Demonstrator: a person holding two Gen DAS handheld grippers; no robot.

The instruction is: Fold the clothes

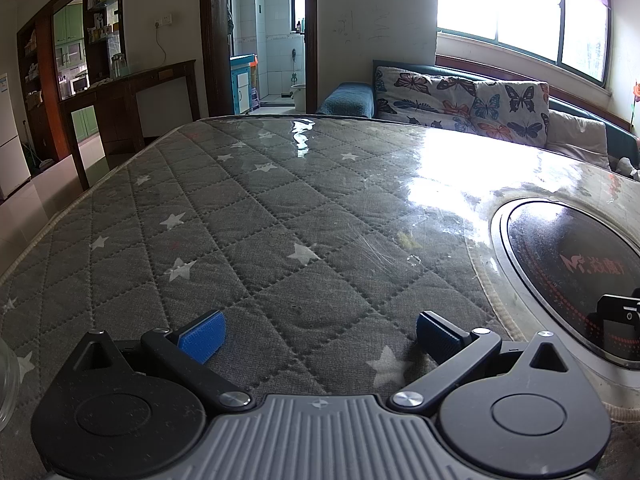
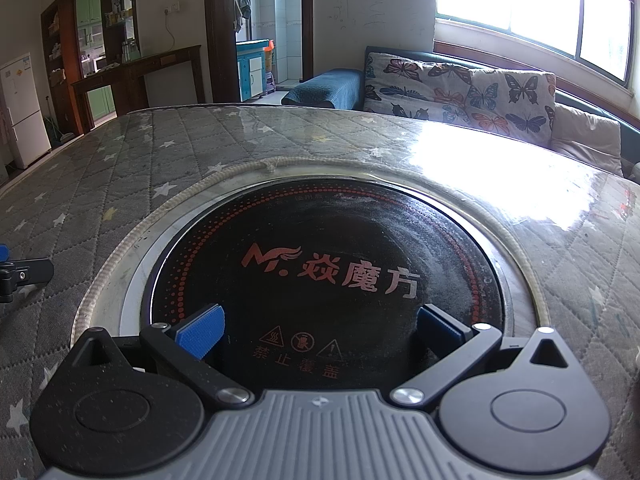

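No garment shows in either view. My left gripper [image 1: 318, 336] is open and empty, low over the grey quilted star-pattern table cover [image 1: 248, 216]. My right gripper [image 2: 320, 332] is open and empty, low over the round black cooktop [image 2: 320, 264] set into the table. Part of the right gripper shows at the right edge of the left wrist view [image 1: 618, 320], and part of the left gripper at the left edge of the right wrist view [image 2: 24, 274].
The cooktop also shows at the right of the left wrist view [image 1: 576, 272]. A sofa with butterfly cushions [image 1: 460, 100] stands behind the table under a bright window. A dark wooden counter [image 1: 132, 92] stands at the back left. A clear object [image 1: 8, 388] sits at the left edge.
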